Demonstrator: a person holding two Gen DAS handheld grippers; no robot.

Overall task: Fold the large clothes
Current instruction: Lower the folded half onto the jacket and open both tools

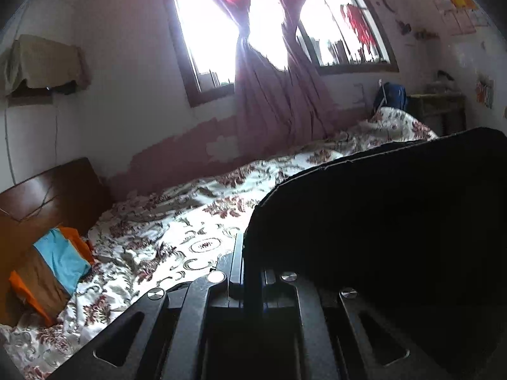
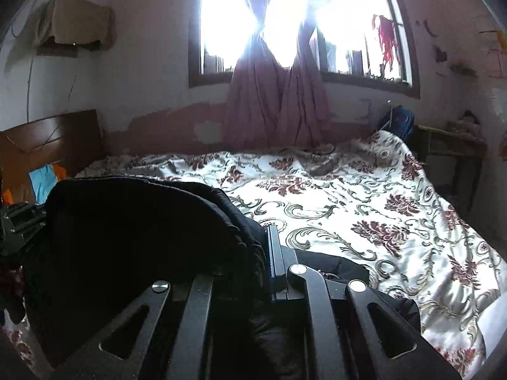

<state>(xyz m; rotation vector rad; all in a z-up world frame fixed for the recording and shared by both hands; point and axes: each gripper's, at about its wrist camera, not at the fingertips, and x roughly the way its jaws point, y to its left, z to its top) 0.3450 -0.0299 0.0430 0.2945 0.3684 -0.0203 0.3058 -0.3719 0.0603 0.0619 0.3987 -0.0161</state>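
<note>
A large black garment (image 1: 380, 221) hangs lifted above the bed, stretched between my two grippers. My left gripper (image 1: 245, 253) is shut on its edge, with the cloth spreading to the right. In the right wrist view the same black garment (image 2: 133, 228) fills the left side, and my right gripper (image 2: 269, 253) is shut on its edge. The left gripper's body (image 2: 19, 221) shows at the far left of the right wrist view, behind the cloth.
The bed has a white floral cover (image 2: 364, 209) and a brown wooden headboard (image 1: 41, 199). Folded blue, orange and brown clothes (image 1: 60, 266) lie by the headboard. A window with pink curtains (image 2: 272, 95) is behind the bed. A small table (image 2: 453, 145) stands at the far right.
</note>
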